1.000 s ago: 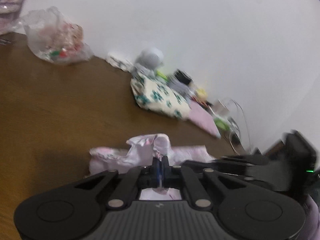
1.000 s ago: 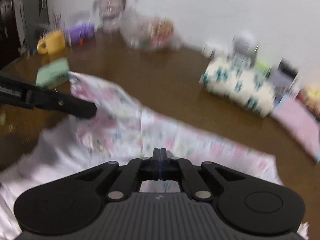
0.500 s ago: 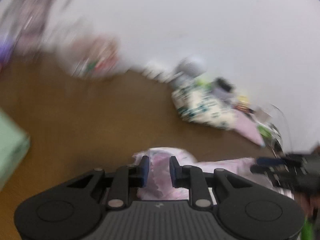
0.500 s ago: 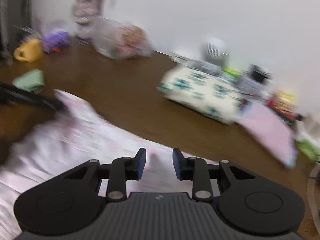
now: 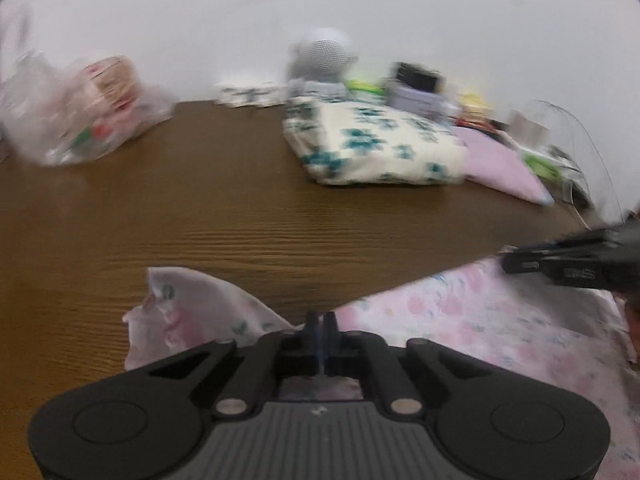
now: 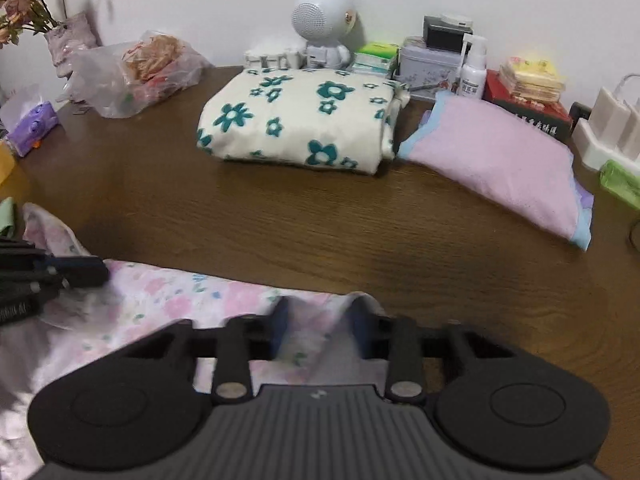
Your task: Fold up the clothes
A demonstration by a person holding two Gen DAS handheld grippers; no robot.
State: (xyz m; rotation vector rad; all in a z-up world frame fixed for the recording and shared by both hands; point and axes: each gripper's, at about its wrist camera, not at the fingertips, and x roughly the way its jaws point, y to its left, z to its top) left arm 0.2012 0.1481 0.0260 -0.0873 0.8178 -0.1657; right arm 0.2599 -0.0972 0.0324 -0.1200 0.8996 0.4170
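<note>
A thin pink floral garment (image 5: 472, 320) lies rumpled along the near edge of the brown bench (image 5: 240, 208). The left hand-held gripper (image 5: 320, 322) is closed on its edge; the right hand-held gripper (image 6: 320, 320) has its fingers parted, with a fold between them.

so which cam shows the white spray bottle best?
Right wrist: the spray bottle stands sharp and upright by the tin at the wall. Left wrist view is motion-blurred there; I can't make the bottle out.

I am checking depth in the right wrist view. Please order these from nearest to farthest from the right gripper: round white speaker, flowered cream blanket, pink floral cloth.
1. Pink floral cloth: directly at the right gripper.
2. Flowered cream blanket: mid-table, ahead.
3. Round white speaker: at the wall, behind the blanket.
</note>
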